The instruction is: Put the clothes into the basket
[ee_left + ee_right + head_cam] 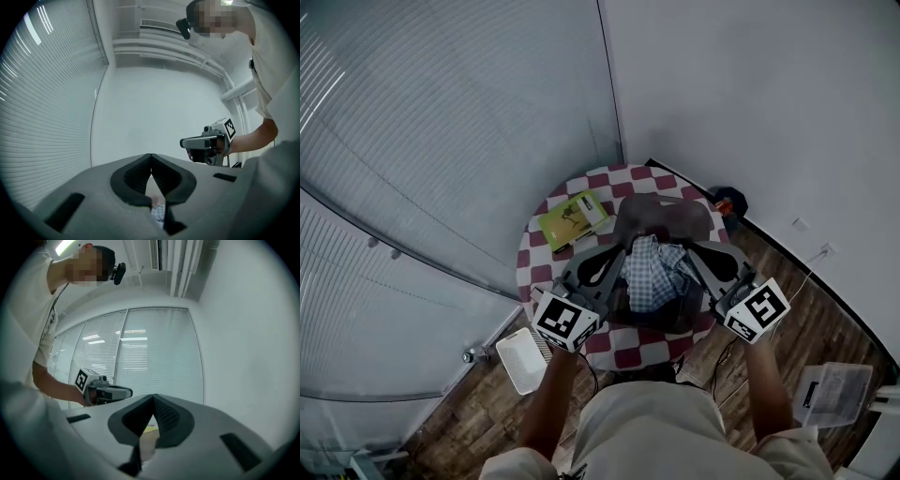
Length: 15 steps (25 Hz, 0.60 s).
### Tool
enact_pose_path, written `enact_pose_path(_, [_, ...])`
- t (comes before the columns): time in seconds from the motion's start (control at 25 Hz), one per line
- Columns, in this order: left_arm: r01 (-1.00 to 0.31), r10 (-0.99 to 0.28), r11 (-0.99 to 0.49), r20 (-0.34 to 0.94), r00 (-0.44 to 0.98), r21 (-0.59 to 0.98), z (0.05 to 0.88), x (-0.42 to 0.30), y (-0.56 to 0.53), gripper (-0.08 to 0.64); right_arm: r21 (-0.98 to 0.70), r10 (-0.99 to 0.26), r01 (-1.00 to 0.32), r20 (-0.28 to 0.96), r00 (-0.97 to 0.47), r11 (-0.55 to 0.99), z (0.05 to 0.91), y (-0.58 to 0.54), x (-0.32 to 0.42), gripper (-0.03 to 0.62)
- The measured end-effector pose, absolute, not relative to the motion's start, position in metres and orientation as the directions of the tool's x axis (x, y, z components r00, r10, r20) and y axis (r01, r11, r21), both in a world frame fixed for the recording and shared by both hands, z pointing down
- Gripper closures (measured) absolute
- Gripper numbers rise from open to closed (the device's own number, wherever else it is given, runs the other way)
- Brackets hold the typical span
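On a round table [623, 347] under a red-and-white checked cover: a dark basket [670, 202], roughly in the middle. In and over the basket's near half: a blue-and-white checked garment [654, 272], bunched up, between the two tools. To the far left of the basket, flat on the table: a green book [572, 217].

Left gripper [622, 255]: in from the near left, tongs at the garment's left edge. In the left gripper view, tongs together at the tips. A scrap of the checked cloth peeks through the gap lower down, closer to the camera. Cannot tell whether pinched or merely showing through.

Right gripper [695, 247]: in from the near right, tongs at the garment's right edge, over the basket's right side. In the right gripper view, tongs closed tip to tip. In the lower gap, something pale and blurred, with a sliver of yellow-green behind. Cannot tell whether any cloth is caught.

Down on the wooden floor [783, 267], near left of the table: a white tray [521, 359].
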<state>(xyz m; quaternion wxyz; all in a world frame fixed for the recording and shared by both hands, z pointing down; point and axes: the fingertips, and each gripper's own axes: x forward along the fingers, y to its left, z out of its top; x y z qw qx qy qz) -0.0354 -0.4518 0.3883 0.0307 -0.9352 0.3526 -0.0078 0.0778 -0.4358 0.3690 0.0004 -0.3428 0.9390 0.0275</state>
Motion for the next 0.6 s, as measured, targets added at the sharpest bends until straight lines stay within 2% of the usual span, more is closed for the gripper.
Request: enact_pose_path(0.6, [-0.612,-0.615,-0.788,0.027,0.788,-0.075,0.403,-0.013,-0.445,0.546,0.061,-0.685,-0.683,0.016,-0.729,0.728,0.388,-0.425,0.092,0.572])
